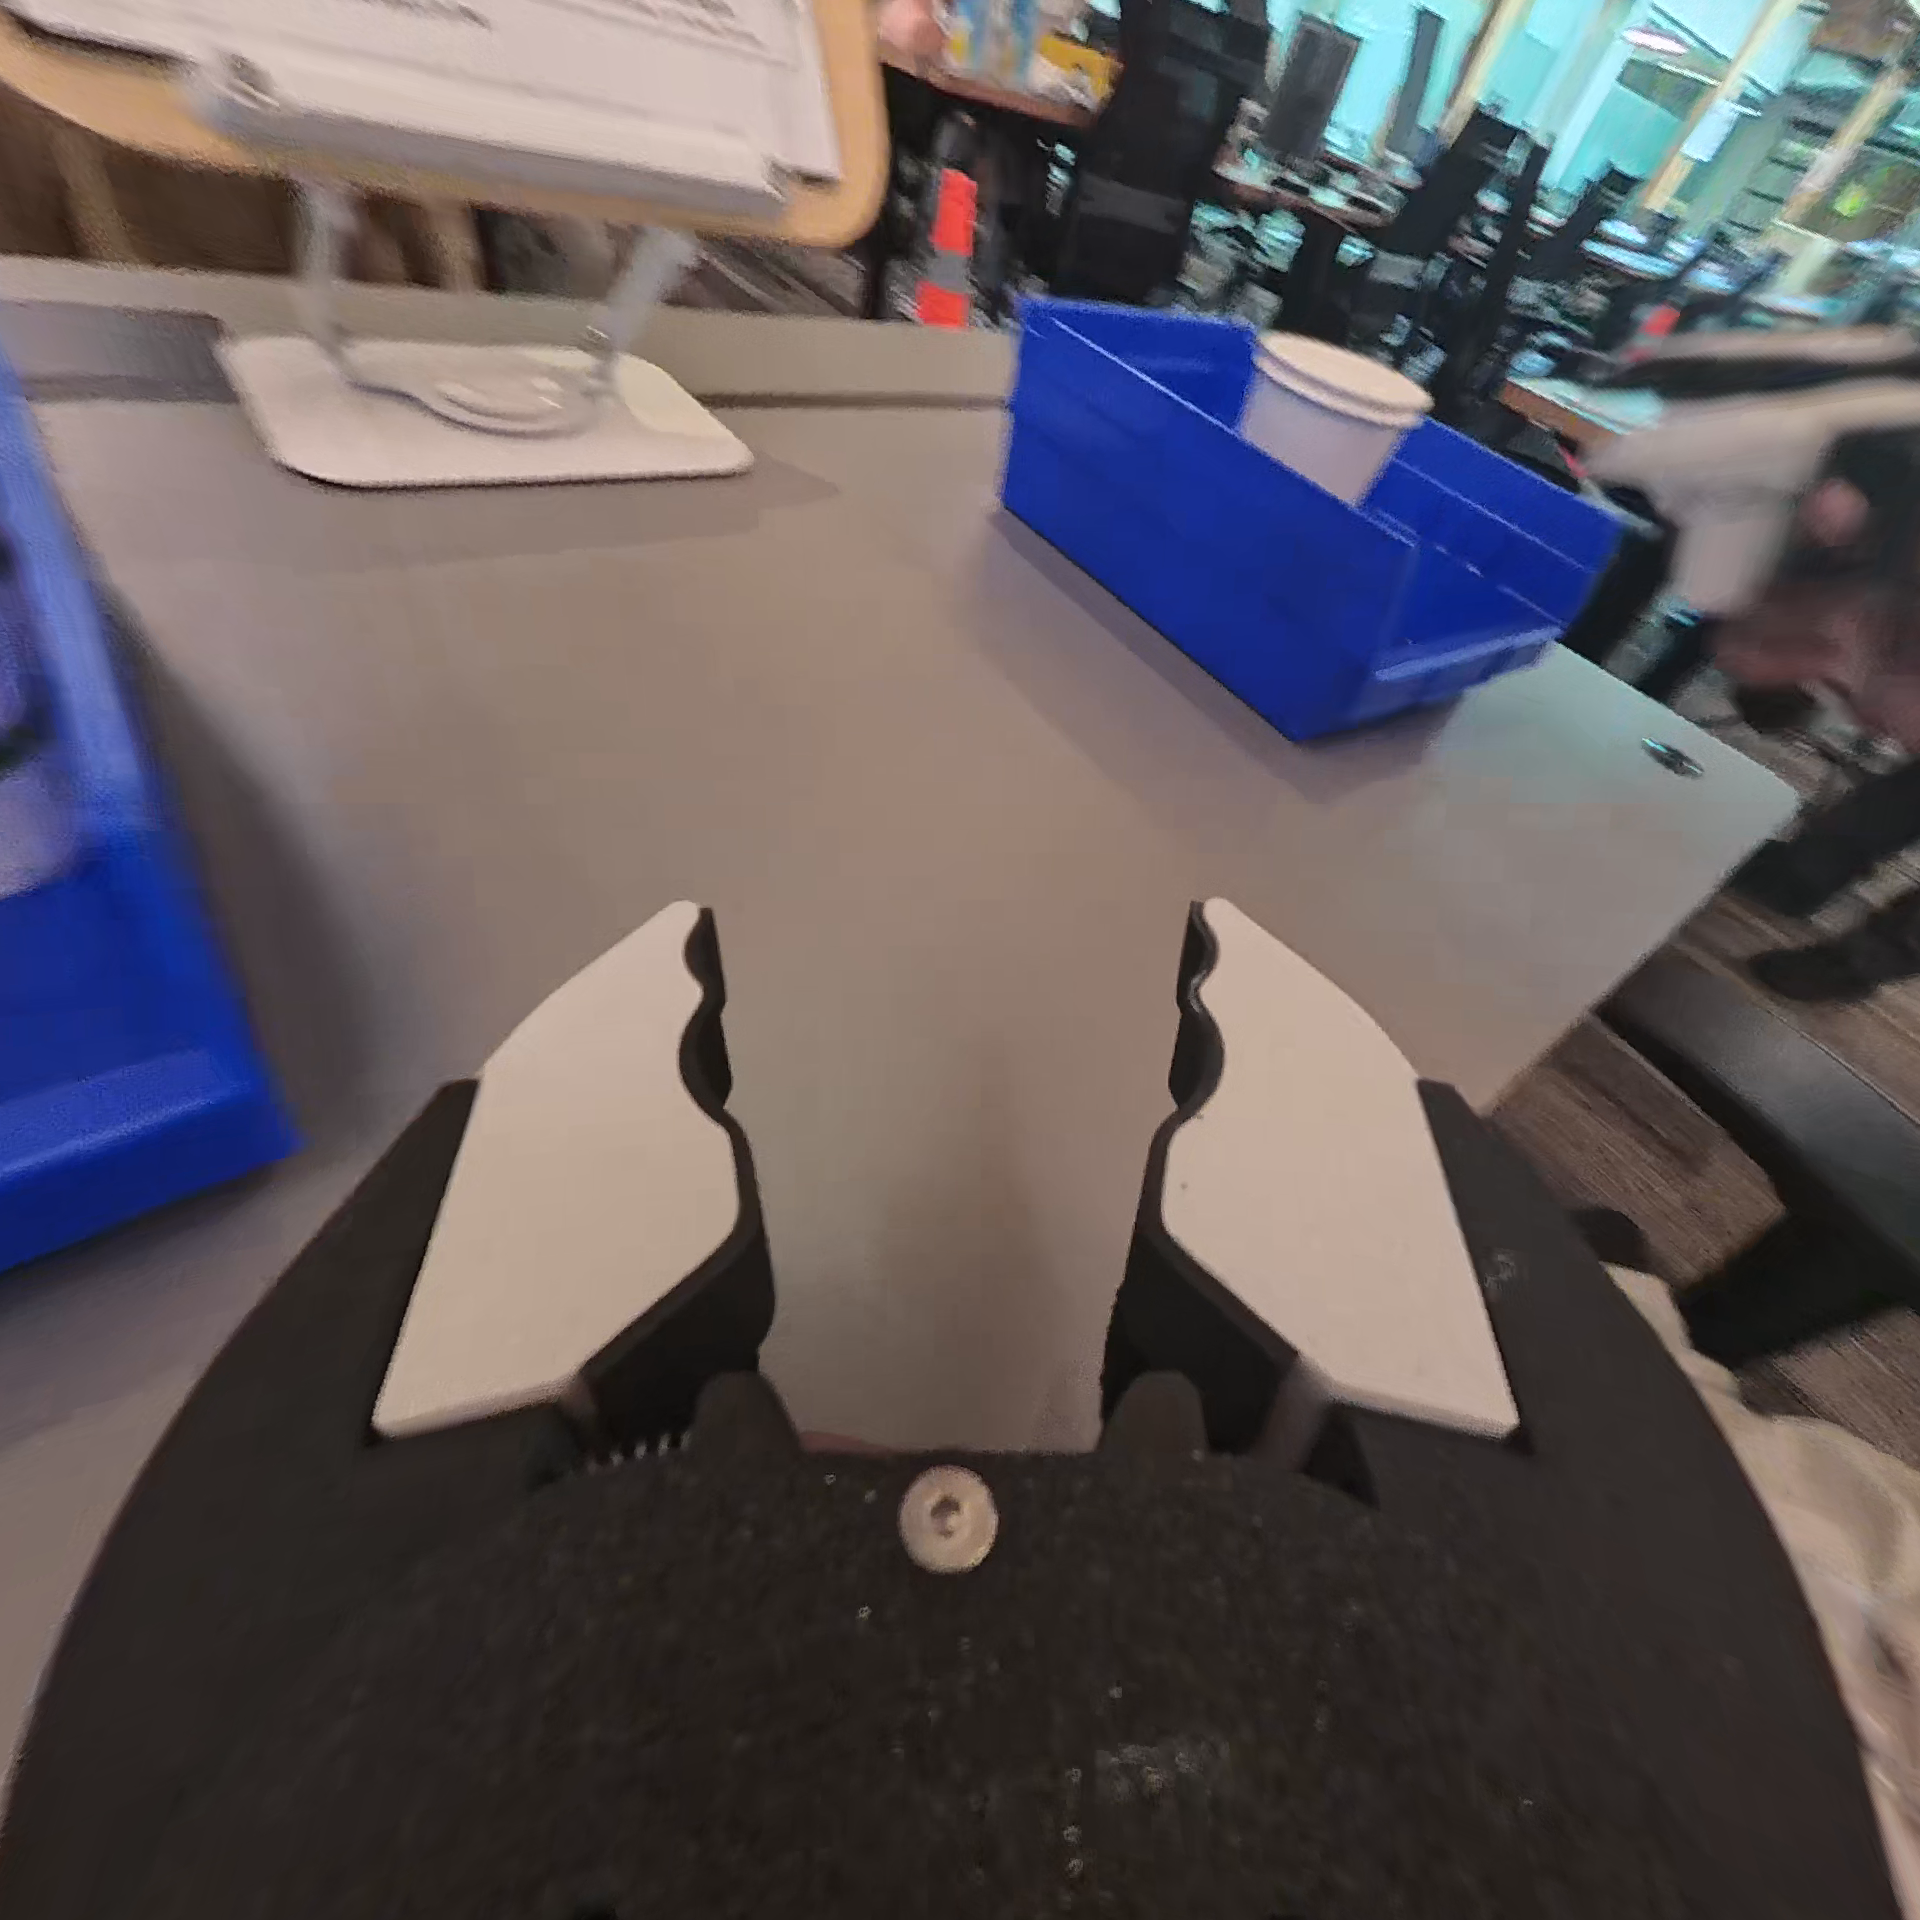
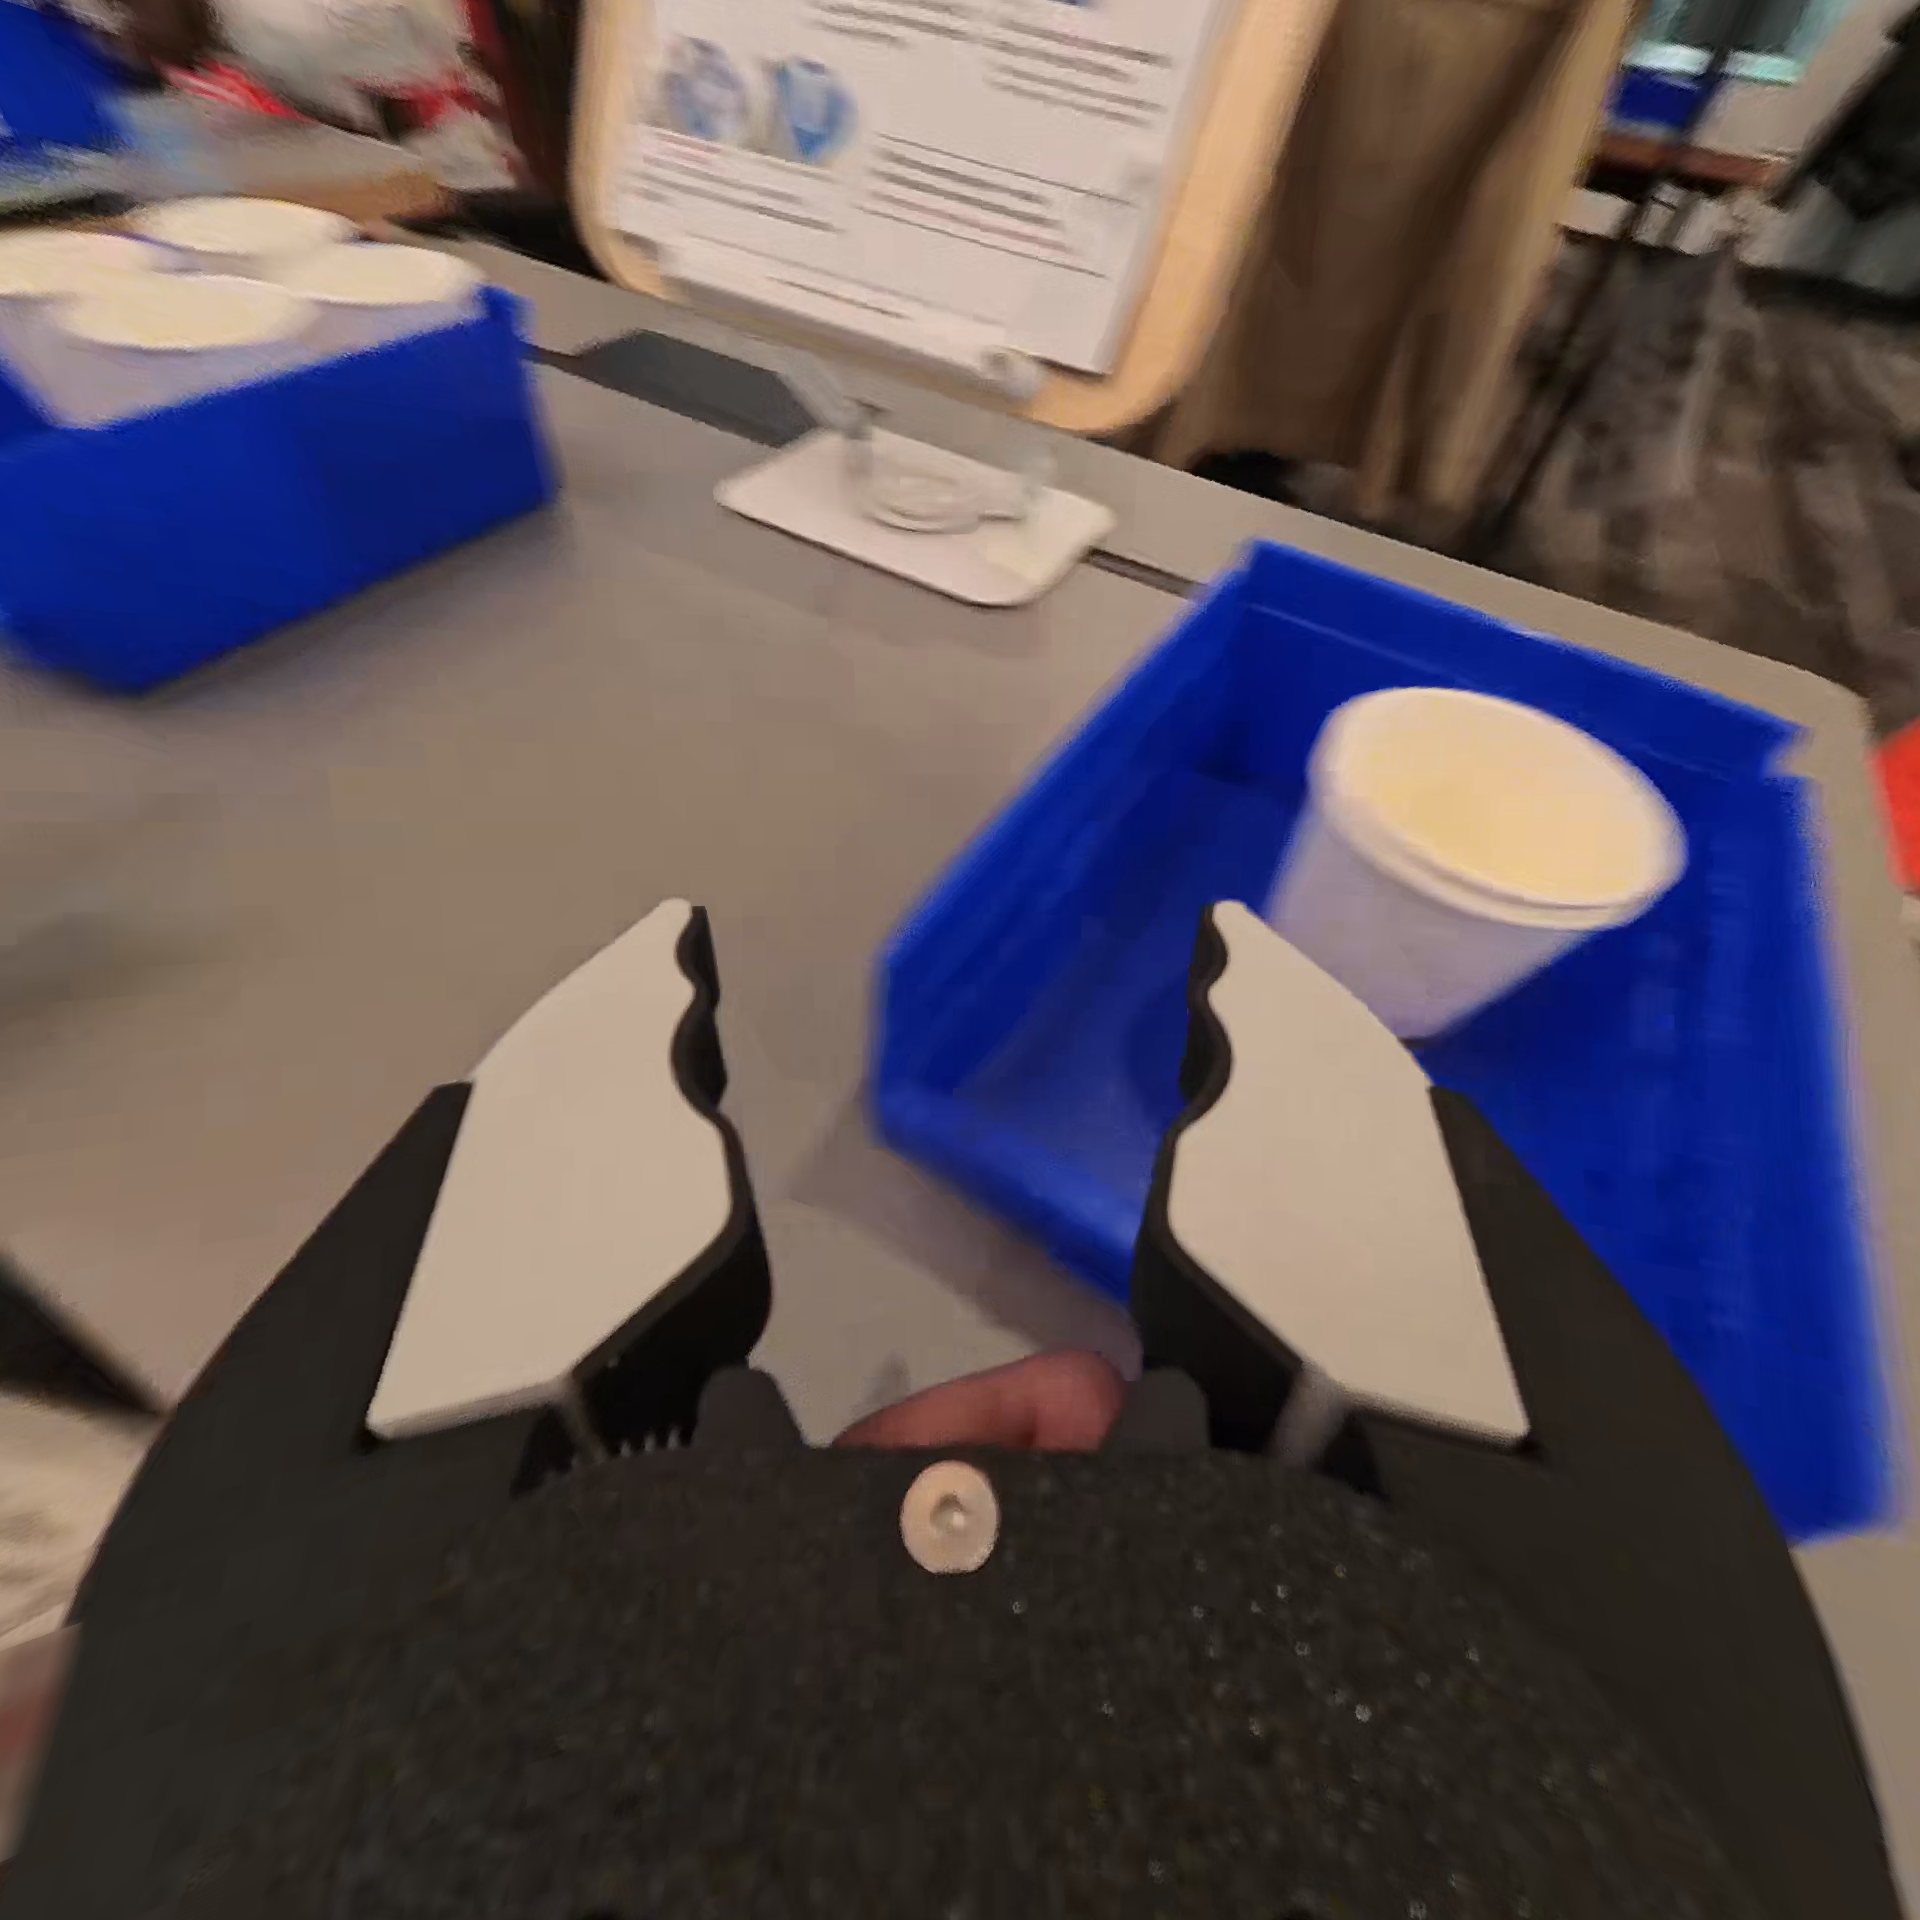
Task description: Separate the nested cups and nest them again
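Note:
A white paper cup stack stands in a blue bin on the right of the grey table; doubled rims suggest nested cups. It also shows in the left wrist view, far right, inside the same bin. My right gripper is open and empty, above the table just left of that bin's near corner. My left gripper is open and empty over bare table, well short of the bin. Several more white cups fill another blue bin at the far left.
A clipboard sign on a white stand sits at the table's back middle, also in the left wrist view. A second blue bin lies at the left. The table edge drops off at the right. A person stands beyond it.

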Motion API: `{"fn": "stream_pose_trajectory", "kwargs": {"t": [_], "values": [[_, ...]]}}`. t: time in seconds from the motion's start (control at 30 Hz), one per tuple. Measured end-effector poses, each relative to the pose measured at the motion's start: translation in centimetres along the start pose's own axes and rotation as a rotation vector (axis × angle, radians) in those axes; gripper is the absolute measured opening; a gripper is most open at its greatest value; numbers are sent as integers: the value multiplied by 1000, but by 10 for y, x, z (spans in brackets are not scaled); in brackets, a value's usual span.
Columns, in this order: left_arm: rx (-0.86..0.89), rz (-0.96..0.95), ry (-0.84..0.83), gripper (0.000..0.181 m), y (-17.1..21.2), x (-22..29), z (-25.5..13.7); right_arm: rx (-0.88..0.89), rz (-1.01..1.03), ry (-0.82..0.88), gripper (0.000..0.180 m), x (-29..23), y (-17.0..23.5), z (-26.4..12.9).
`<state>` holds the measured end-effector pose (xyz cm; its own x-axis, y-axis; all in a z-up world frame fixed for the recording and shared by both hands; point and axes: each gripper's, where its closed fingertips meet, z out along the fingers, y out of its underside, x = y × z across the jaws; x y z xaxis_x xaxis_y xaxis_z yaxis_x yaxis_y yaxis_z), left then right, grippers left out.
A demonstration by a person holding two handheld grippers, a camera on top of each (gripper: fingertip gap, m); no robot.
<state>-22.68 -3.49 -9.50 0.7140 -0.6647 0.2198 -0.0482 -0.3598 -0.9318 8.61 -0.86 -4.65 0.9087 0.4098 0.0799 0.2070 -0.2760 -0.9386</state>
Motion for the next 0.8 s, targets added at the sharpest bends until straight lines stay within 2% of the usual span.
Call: {"fn": "stream_pose_trajectory", "kwargs": {"t": [0.13, 0.23, 0.37, 0.47, 0.57, 0.8], "values": [[85, -1, -253, 87, -30, -68, -26, 27, -8, -233, 84, -95, 38, -5], [116, -44, -423, 90, -48, -133, -40, -38, -21, -322, 83, -134, 69, 0], [45, -79, -475, 91, -54, -196, -22, -57, -52, -337, 82, -147, 79, 5], [-65, -81, -432, 86, -49, -213, 4, -48, -12, -352, 80, -146, 77, 4], [-195, -80, -481, 86, -37, -234, 20, -31, 45, -390, 78, -146, 73, -1], [-277, -76, -518, 97, -51, -248, 38, -45, 38, -417, 76, -152, 76, -1]]}}
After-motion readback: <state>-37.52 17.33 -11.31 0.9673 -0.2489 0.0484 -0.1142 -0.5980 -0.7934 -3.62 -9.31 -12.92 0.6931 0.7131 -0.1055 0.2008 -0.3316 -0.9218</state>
